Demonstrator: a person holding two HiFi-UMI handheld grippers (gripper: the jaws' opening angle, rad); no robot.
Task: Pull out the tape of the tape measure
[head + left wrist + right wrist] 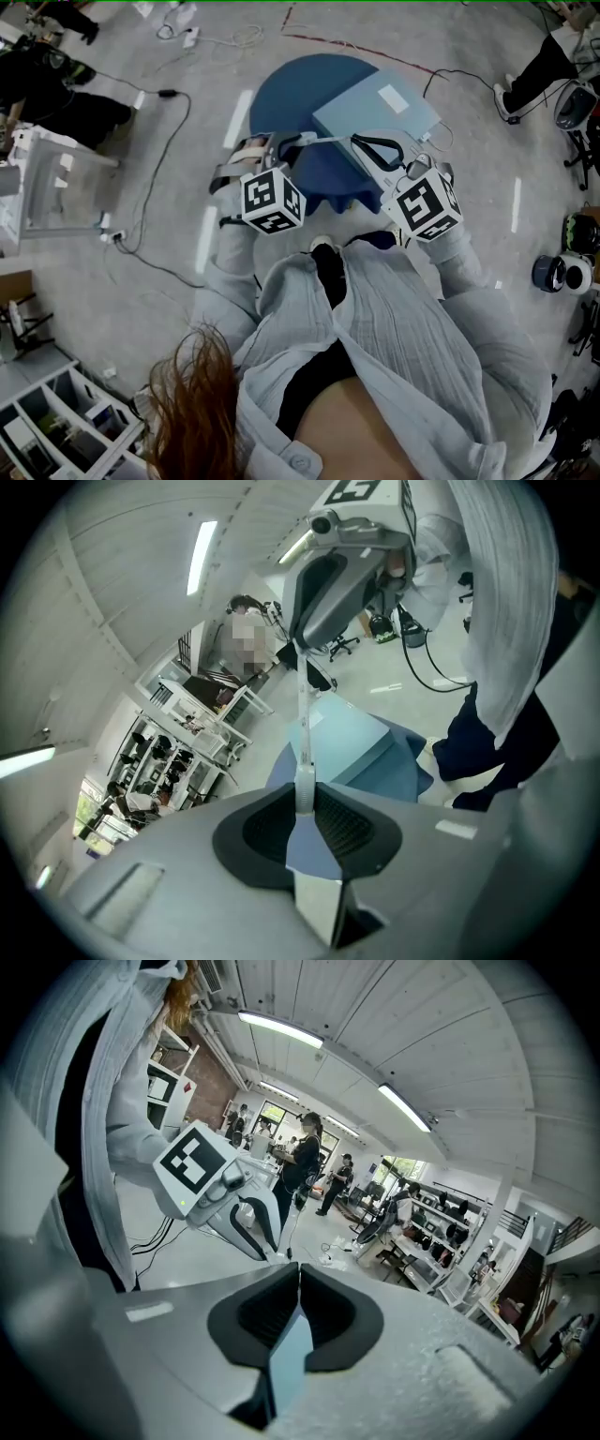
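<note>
Tape (302, 731) taut between both closed claws, in the air

The left gripper (306, 803) pinches one end and the right gripper (298, 1274) is clamped on the other part. So the strip hangs straight above the box (375, 108), probably for pulling it longer.

Left gripper (305, 803) fingers clamped shut; right gripper (298, 1274) likewise; tips facing.

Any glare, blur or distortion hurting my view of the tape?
Head view: dim, edges bowed, light streaks glare on the floor. Left gripper view: tape crisp up to the right tool, corners black. Right gripper view: ceiling lights bright, room lines curved, tape hard to make out.
</note>
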